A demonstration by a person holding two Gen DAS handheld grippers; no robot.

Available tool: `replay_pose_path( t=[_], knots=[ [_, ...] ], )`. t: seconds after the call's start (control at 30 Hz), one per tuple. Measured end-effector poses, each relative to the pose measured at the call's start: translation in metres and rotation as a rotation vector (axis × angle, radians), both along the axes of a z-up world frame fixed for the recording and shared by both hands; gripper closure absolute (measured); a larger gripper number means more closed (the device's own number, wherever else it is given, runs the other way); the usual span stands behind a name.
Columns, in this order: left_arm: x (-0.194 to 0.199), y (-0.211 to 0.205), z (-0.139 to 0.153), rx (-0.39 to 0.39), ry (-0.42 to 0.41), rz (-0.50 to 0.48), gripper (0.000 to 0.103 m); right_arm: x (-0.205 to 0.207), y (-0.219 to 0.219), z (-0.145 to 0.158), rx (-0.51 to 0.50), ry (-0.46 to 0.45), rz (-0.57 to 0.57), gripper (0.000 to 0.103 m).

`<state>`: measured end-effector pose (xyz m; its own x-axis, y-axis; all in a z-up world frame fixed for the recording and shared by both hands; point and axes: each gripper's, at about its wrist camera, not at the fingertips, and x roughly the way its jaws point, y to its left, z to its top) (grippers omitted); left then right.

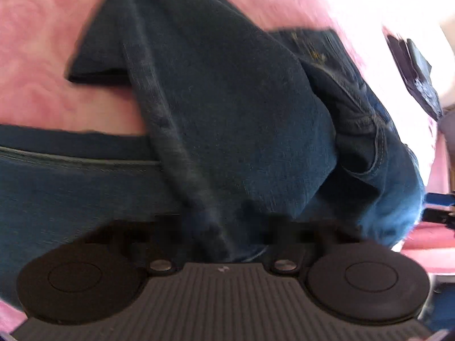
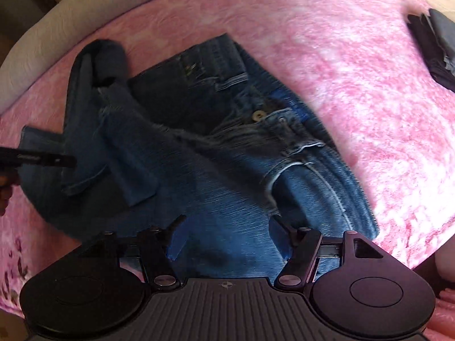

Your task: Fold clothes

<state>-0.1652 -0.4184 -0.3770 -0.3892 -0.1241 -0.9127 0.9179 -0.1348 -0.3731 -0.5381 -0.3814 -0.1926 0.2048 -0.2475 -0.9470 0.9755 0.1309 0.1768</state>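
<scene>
A pair of blue jeans lies rumpled on a pink bedspread, waistband and button towards the far right and a leg folded back over at the left. My right gripper hovers over the near part of the denim, open, its blue pads apart with only flat cloth below them. In the left wrist view the jeans fill the picture, and a ridge of denim runs down into my left gripper, which is shut on it. The left gripper also shows as a dark bar over the jeans leg at the left edge.
A stack of dark folded clothes sits at the far right of the bed, and the same dark stack shows in the left wrist view. A pale quilted bed edge curves along the far left. A person's hand shows at the left edge.
</scene>
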Motion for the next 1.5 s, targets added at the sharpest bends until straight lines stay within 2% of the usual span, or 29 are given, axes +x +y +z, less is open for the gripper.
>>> replay_pose_path(
  t=[0.07, 0.17, 0.27, 0.3, 0.37, 0.43, 0.47, 0.53, 0.57, 0.63, 0.67, 0.77, 0.87, 0.93, 0.97, 1.1, 1.17, 1.2, 1.23, 1.27, 1.37, 1.43, 1.47, 1.5],
  knots=[
    [0.013, 0.002, 0.024, -0.039, 0.007, -0.053, 0.100, 0.007, -0.001, -0.004, 0.018, 0.018, 0.005, 0.037],
    [0.067, 0.008, 0.089, -0.112, -0.109, -0.140, 0.100, 0.019, -0.001, -0.004, 0.016, 0.026, 0.003, 0.037],
    [0.152, 0.006, 0.156, -0.161, -0.334, -0.177, 0.100, 0.035, -0.004, -0.005, 0.005, 0.027, 0.004, 0.036],
    [0.182, 0.000, 0.173, -0.175, -0.439, -0.181, 0.100, 0.041, -0.005, -0.005, 0.002, 0.021, 0.004, 0.036],
    [0.238, -0.018, 0.194, -0.201, -0.642, -0.122, 0.100, 0.056, -0.005, -0.007, -0.005, 0.011, 0.015, 0.036],
    [0.290, -0.038, 0.209, -0.227, -0.825, -0.029, 0.082, 0.075, -0.007, -0.009, -0.010, 0.005, 0.041, 0.036],
    [0.311, -0.044, 0.209, -0.228, -0.914, 0.041, 0.062, 0.085, -0.008, -0.010, -0.010, 0.003, 0.056, 0.036],
    [0.333, -0.042, 0.204, -0.242, -1.090, 0.133, 0.059, 0.104, -0.007, -0.012, -0.005, -0.003, 0.079, 0.036],
    [0.335, -0.035, 0.200, -0.259, -1.104, 0.139, 0.059, 0.112, -0.006, -0.011, -0.006, -0.007, 0.090, 0.036],
    [0.320, -0.010, 0.189, -0.313, -1.021, 0.110, 0.058, 0.127, -0.002, -0.009, -0.012, -0.009, 0.122, 0.036],
    [0.309, 0.008, 0.179, -0.329, -0.970, 0.056, 0.057, 0.134, 0.000, -0.008, -0.016, -0.006, 0.139, 0.035],
    [0.259, 0.070, 0.135, -0.351, -0.842, -0.233, 0.056, 0.152, 0.009, -0.010, -0.003, 0.009, 0.167, 0.035],
    [0.205, 0.142, 0.086, -0.391, -0.796, -0.639, 0.053, 0.174, 0.019, -0.016, 0.008, 0.028, 0.221, 0.034],
    [0.179, 0.179, 0.056, -0.448, -0.819, -0.872, 0.053, 0.195, 0.026, -0.021, -0.003, 0.047, 0.299, 0.034],
    [0.171, 0.190, 0.045, -0.486, -0.838, -0.941, 0.053, 0.206, 0.030, -0.023, -0.015, 0.055, 0.345, 0.034],
    [0.164, 0.198, 0.014, -0.612, -0.912, -1.043, 0.053, 0.258, 0.056, -0.041, -0.085, 0.116, 0.596, 0.034],
    [0.168, 0.192, 0.010, -0.648, -0.926, -1.062, 0.053, 0.280, 0.072, -0.055, -0.120, 0.155, 0.728, 0.034],
    [0.171, 0.188, 0.009, -0.663, -0.925, -1.070, 0.060, 0.289, 0.079, -0.063, -0.137, 0.175, 0.788, 0.034],
    [0.173, 0.184, 0.011, -0.656, -0.911, -1.066, 0.073, 0.298, 0.085, -0.072, -0.152, 0.197, 0.841, 0.034],
    [0.175, 0.178, 0.011, -0.627, -0.900, -1.045, 0.094, 0.306, 0.091, -0.080, -0.165, 0.225, 0.891, 0.034],
    [0.178, 0.182, 0.033, -0.630, -0.891, -0.988, 0.096, 0.326, 0.099, -0.106, -0.198, 0.357, 1.014, 0.035],
    [0.176, 0.200, 0.069, -0.645, -0.874, -0.938, 0.096, 0.330, 0.097, -0.109, -0.201, 0.395, 1.022, 0.061],
    [0.174, 0.212, 0.087, -0.633, -0.865, -0.915, 0.096, 0.331, 0.096, -0.108, -0.200, 0.401, 1.014, 0.100],
    [0.172, 0.227, 0.104, -0.614, -0.869, -0.891, 0.096, 0.331, 0.095, -0.104, -0.197, 0.393, 1.008, 0.100]
  ],
)
